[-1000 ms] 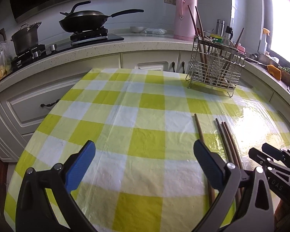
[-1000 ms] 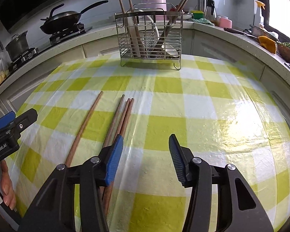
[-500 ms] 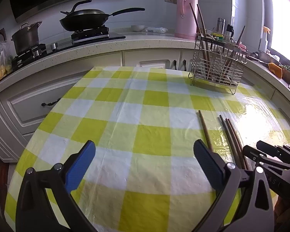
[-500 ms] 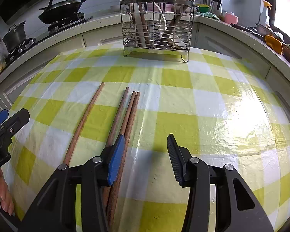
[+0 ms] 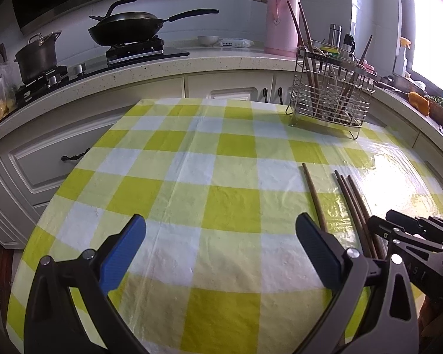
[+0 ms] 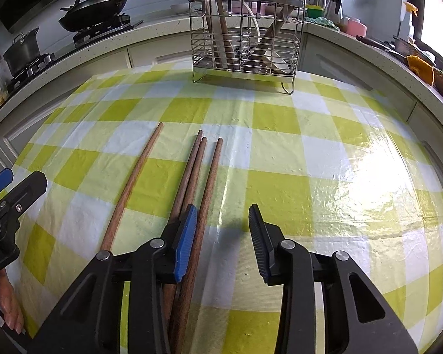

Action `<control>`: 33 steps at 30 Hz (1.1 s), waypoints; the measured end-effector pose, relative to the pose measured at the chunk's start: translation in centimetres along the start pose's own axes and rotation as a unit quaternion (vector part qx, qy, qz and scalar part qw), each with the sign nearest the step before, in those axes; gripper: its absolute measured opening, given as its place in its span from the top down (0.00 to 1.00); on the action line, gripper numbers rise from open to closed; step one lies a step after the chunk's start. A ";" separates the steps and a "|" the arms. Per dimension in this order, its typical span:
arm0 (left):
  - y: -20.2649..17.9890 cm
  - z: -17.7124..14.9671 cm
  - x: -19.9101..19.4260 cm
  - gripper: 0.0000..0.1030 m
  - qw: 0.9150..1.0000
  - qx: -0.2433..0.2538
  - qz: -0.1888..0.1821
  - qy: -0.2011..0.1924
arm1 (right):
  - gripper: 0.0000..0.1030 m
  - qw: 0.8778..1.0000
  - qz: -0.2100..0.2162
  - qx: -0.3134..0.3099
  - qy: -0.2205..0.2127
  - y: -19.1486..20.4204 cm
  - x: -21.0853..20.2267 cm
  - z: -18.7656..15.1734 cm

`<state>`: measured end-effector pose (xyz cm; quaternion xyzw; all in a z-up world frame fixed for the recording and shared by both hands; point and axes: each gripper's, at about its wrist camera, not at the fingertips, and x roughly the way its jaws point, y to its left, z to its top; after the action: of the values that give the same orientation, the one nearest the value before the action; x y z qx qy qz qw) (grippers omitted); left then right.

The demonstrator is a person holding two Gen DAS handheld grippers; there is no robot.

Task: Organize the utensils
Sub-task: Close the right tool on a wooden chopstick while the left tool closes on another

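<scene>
Hovering low over the cloth, your right gripper (image 6: 221, 236) has dropped closer to the wooden chopsticks (image 6: 192, 183) than it was a second ago; its jaws stand partly open and hold nothing. The rightmost stick of the cluster of three now runs just inside the blue left pad (image 6: 186, 239), while the other two pass beneath that finger, and a lone stick (image 6: 133, 183) lies further out to its left. That suggests a one-stick pickup, though whether the pad touches wood is hard to tell. Your left gripper (image 5: 221, 250) waits off to the left, wide open and empty. Straight ahead, well beyond the sticks, the wire utensil rack (image 6: 245, 44) holds other utensils already.
</scene>
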<state>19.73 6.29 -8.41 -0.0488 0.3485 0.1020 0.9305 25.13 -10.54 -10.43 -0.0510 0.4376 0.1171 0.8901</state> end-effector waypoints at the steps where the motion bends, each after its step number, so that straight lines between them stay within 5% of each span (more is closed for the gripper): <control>1: 0.0 0.0 0.1 0.05 1.000 0.000 -0.001 0.003 | 0.67 1.000 -0.001 -0.002 0.002 0.1 0.1 0.1; 9: -0.2 -0.2 0.4 0.05 1.000 0.004 -0.004 0.012 | 0.74 1.000 -0.010 -0.017 0.020 0.7 0.6 0.8; 14: -0.2 -0.2 0.4 0.05 1.000 0.003 -0.004 0.017 | 0.90 1.000 -0.006 -0.023 0.014 0.6 0.4 0.5; 29: -4.3 1.1 2.3 0.06 0.996 0.036 -0.039 0.071 | 0.92 1.000 0.000 0.021 0.005 -3.8 -0.4 -0.7; 33: -6.5 2.0 3.5 0.21 0.992 0.051 -0.064 0.093 | 0.92 1.000 0.008 0.024 0.007 -4.1 -0.5 -0.7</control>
<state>25.04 0.80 -9.09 -0.0326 0.4346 0.0192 0.8998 25.35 -14.75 -10.52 -0.0268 0.4472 0.1129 0.8869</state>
